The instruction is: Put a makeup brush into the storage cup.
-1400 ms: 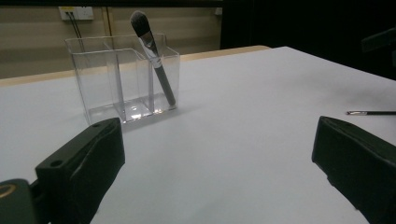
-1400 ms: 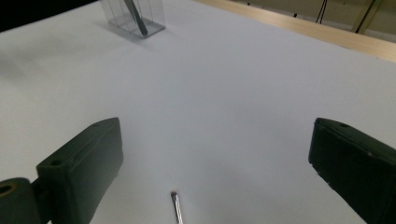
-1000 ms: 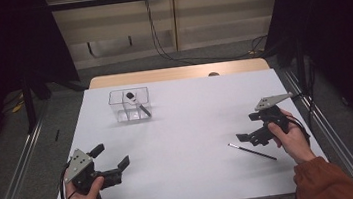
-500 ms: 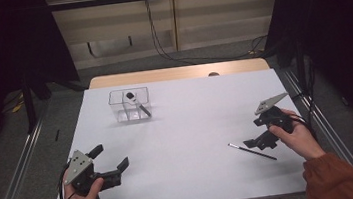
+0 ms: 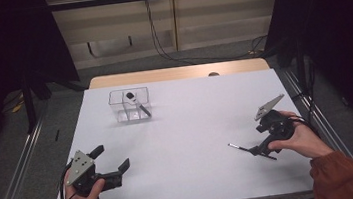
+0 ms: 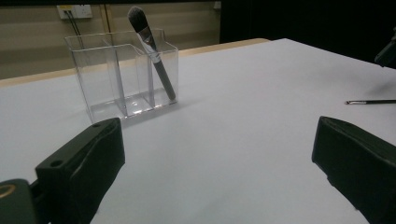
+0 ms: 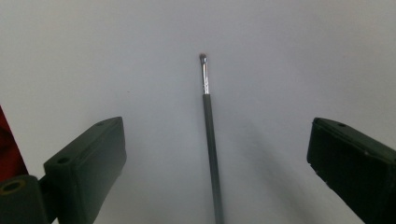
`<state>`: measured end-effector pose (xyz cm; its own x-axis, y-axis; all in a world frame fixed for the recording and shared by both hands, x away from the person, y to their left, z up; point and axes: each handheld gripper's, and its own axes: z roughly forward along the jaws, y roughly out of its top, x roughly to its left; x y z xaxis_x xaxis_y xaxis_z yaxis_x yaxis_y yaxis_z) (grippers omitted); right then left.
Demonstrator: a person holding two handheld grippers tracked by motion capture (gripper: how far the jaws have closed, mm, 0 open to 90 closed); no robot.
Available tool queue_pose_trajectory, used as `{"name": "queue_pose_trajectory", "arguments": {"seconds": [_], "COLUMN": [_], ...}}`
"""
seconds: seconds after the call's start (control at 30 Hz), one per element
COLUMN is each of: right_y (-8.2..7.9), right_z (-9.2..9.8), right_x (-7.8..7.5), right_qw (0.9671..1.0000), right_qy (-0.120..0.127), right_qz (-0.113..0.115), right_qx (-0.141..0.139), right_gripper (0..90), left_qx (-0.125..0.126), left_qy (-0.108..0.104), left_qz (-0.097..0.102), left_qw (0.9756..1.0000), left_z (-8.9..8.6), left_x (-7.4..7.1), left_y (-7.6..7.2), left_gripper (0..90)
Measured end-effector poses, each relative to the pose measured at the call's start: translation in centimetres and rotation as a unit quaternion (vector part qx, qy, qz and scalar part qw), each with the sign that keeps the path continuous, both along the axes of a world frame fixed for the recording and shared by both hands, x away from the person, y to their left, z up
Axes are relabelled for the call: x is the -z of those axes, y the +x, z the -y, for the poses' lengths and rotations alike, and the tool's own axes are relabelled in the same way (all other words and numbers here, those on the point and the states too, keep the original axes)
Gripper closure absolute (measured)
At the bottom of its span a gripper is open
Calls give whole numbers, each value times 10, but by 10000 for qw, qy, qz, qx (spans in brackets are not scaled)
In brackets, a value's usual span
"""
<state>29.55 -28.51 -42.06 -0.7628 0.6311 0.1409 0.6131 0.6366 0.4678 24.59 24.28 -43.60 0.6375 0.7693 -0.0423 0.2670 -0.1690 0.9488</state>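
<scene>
Now lowered over the thin brush (image 7: 208, 135) at lower right of the high view, right gripper (image 5: 263, 148) jaws wide astride it, ready to close; left gripper (image 5: 109, 163) likewise agape, idle at lower left.

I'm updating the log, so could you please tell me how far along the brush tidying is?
Done: one large brush already stands in the clear organizer. In hand: the right gripper hovers open over the thin brush, which lies flat between its jaws, not yet grasped. Left: closing on it, lifting it and putting it in the organizer. The left gripper waits open, holding nothing.
</scene>
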Motion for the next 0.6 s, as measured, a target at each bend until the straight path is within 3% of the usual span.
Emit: {"name": "queue_pose_trajectory", "arguments": {"seconds": [0.17,0.5,0.6], "right_y": [-1,-1,-2], "right_z": [-1,-3,-5], "right_x": [3,7,8], "right_qw": [9997,9982,9975], "right_qy": [-174,-412,-524], "right_qz": [-138,-316,-340], "right_qx": [-93,-301,-323], "right_gripper": [61,273,286], "left_qx": [-20,-33,-44], "left_qy": [12,41,34], "left_qz": [-9,-25,-37], "left_qw": [10000,10000,10000], "left_z": [-1,-2,-2], "left_x": [0,0,0], "left_y": [0,0,0], "left_gripper": [26,26,27]}}
